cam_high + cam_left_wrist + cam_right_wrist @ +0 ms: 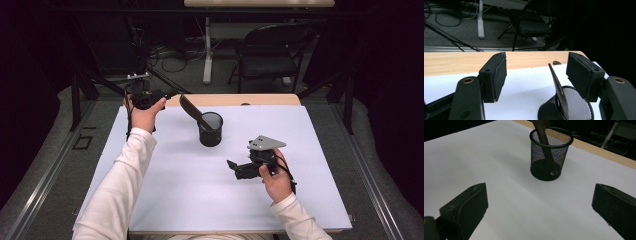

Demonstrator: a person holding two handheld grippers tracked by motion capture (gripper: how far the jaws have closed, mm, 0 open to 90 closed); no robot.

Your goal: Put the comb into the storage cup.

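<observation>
Brush (190,108) is standing handle-down in the black mesh cup (210,130), its broad dark head leaning out over the rim toward the far left — the cup's wall is propping it at that tilt. Cup is sitting near the middle of the white sheet (175,200), toward the far side.

Left gripper (170,93) is hovering just beyond the far left corner of the sheet, jaws standing apart and gripping nothing. In the left gripper view the brush head (559,87) is rising in the gap between the pads (499,75), touching neither; judged, the gripper is either lining up on the head or clear of it.

Right gripper (234,168) is resting low, near the sheet to the right of the cup, jaws wide apart and empty, pointing toward the cup (550,155) — judged idle, well apart from it.

Sheet is covering a wooden table (235,99), whose bare edge is showing along the far side. Beyond it, a grey floor with cables, a folding chair (265,52) and a white table leg (207,50); dark curtains are closing in both sides.
</observation>
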